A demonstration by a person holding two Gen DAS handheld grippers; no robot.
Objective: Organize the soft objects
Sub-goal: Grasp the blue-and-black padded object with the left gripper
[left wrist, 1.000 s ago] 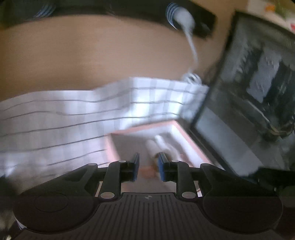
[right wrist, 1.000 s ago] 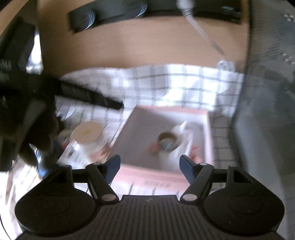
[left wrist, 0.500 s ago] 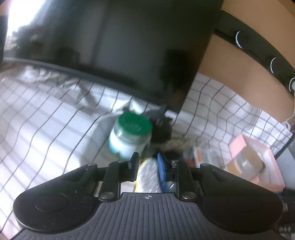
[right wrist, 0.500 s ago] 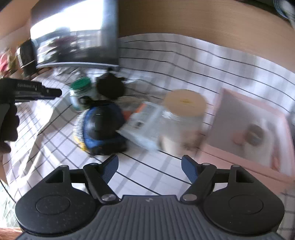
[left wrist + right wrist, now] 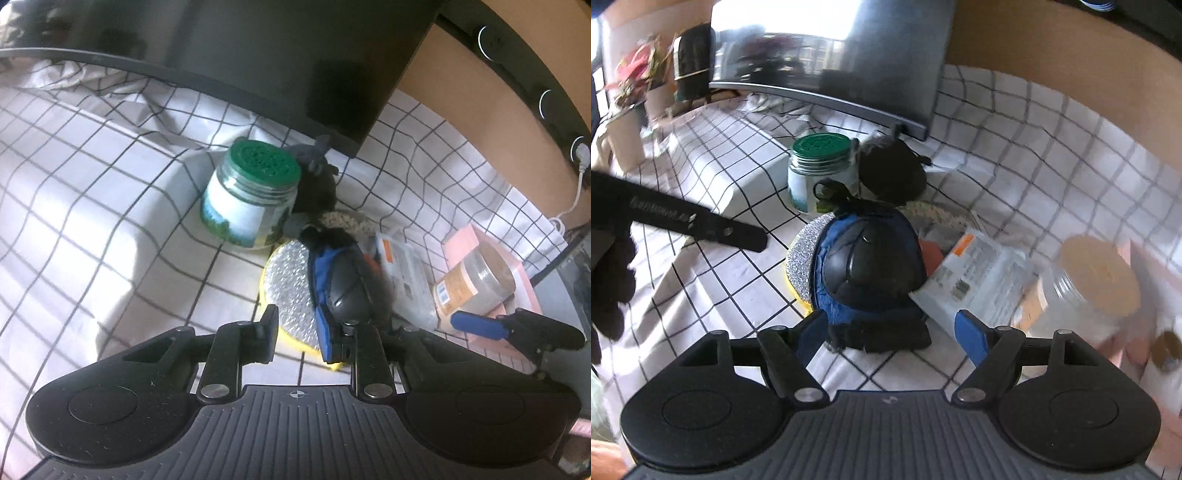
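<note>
Broadly, a white checked cloth [image 5: 92, 206] covers the table, wrinkled where a big dark monitor [image 5: 229, 48] stands at the back. A pink tray [image 5: 517, 280] lies at the right, well apart from the heap, with a cork-lidded glass jar [image 5: 1097, 280] just beside it. In the middle sits the clutter: a green-lidded jar [image 5: 255, 195] upright, a black fuzzy thing [image 5: 890, 170] touching its side, and a flat printed packet [image 5: 979, 284] tilted against the pile. The soft blue-and-black padded guard [image 5: 864, 266] rests on a round silvery sponge with a yellow edge [image 5: 288, 284], its strap end toward both cameras. The right gripper [image 5: 892, 334] hangs just before the guard with its jaws spread wide and nothing pressed between them. The left gripper [image 5: 297, 336] hovers over the sponge's near edge, its jaws narrow yet apart, gripping nothing; its right finger stands beside the guard, and whether it touches it I cannot tell.
</note>
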